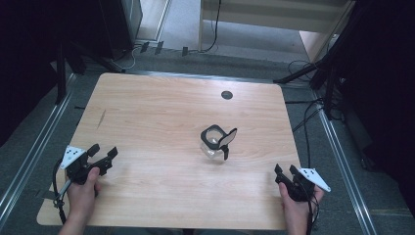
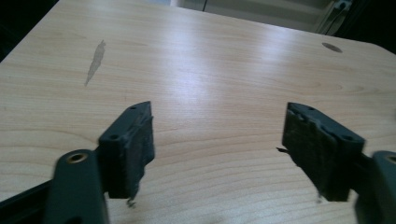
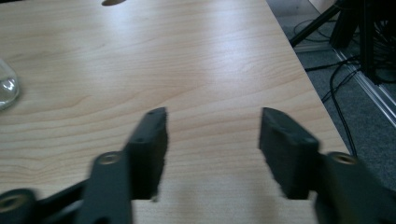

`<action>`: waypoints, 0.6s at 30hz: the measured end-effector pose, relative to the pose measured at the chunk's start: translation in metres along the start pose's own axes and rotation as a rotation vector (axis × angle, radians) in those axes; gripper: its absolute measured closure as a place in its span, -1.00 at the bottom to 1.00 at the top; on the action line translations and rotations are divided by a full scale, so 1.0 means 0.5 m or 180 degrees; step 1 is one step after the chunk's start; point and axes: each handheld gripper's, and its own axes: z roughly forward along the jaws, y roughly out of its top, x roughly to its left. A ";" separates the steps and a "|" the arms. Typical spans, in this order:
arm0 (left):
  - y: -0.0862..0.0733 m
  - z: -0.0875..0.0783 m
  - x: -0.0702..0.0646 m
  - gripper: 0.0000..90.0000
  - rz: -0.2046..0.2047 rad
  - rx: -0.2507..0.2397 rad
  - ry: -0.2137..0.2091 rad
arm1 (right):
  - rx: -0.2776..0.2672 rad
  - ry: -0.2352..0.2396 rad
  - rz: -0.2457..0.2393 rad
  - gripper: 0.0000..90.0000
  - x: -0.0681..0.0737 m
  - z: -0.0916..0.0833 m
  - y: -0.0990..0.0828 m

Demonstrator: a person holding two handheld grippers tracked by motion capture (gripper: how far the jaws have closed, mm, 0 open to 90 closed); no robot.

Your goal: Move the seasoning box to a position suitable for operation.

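Zero progress: glass jar [image 1: 214, 143] untouched, flip lid [image 1: 228, 138] open.
Jar: mid-table [image 1: 147, 112], well apart from both grippers.
Left gripper [image 1: 101, 154]: left of jar, jaws wide, empty.
Right gripper [image 1: 284, 172]: right of jar, jaws wide, empty.
Left to do: reach, grasp.

table [image 1: 147, 112]: light wood | on it: glass jar [image 1: 214, 147], black lid open
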 end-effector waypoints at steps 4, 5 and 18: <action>-0.002 -0.003 -0.011 0.02 0.0131 -0.0081 0.0218 | -0.0033 0.0076 0.0033 0.46 0.000 -0.001 0.001; -0.002 -0.009 -0.013 0.24 0.0176 -0.0149 0.0206 | -0.0043 0.0007 0.0011 0.67 0.001 -0.004 0.001; 0.017 0.015 -0.088 1.00 -0.0010 0.0172 -0.0388 | -0.0304 0.0592 0.0069 1.00 0.094 -0.033 0.021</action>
